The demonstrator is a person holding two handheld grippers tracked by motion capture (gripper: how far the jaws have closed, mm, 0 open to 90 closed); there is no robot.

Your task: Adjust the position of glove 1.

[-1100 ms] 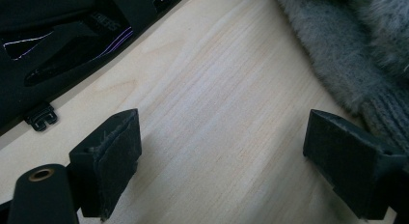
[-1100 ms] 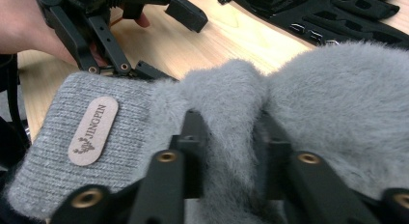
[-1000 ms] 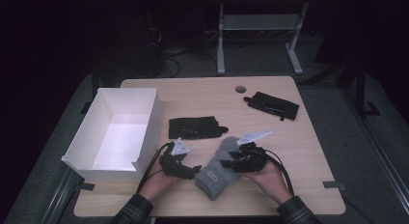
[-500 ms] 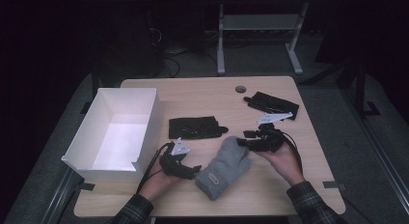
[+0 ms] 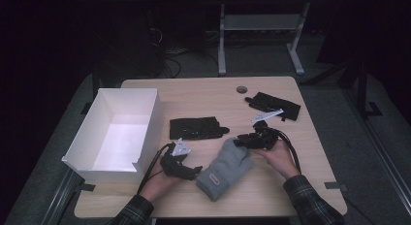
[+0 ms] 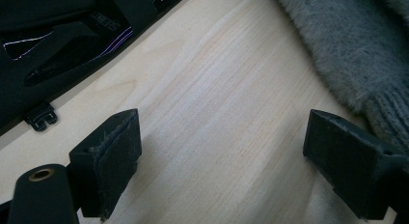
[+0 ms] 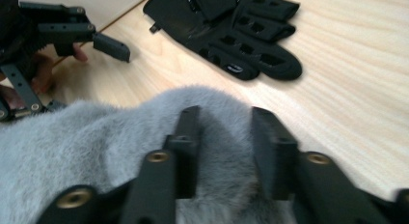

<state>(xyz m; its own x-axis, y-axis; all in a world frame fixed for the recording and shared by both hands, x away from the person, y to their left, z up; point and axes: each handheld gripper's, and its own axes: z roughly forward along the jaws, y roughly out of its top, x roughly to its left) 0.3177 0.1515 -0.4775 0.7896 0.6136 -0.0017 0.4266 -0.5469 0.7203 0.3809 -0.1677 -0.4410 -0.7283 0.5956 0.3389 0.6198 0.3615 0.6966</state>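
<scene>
Scene: a person works two hand-held tools at a wooden surface [image 5: 300,186].
Grey mitten: the grey mitten [image 5: 224,169] lies near the front edge, at mid-width, between the two tools.
Long axis: cuff toward the front edge, rounded tip angled toward the back right.
Right tool: the right tool [image 7: 222,151] sits at the mitten's tip, jaws narrowly apart with grey fleece between them; whether they grip it, I cannot tell.
Left tool: the left tool [image 6: 236,156] rests wide open on bare wood, holding nothing, with the mitten just beside its right-hand jaw.
Nearer hand: the right, judging by contact.
Other items: white box [image 5: 92,137] at the left edge; black glove [image 5: 196,128] mid-surface; second black glove [image 5: 274,104] toward the back right corner.
</scene>
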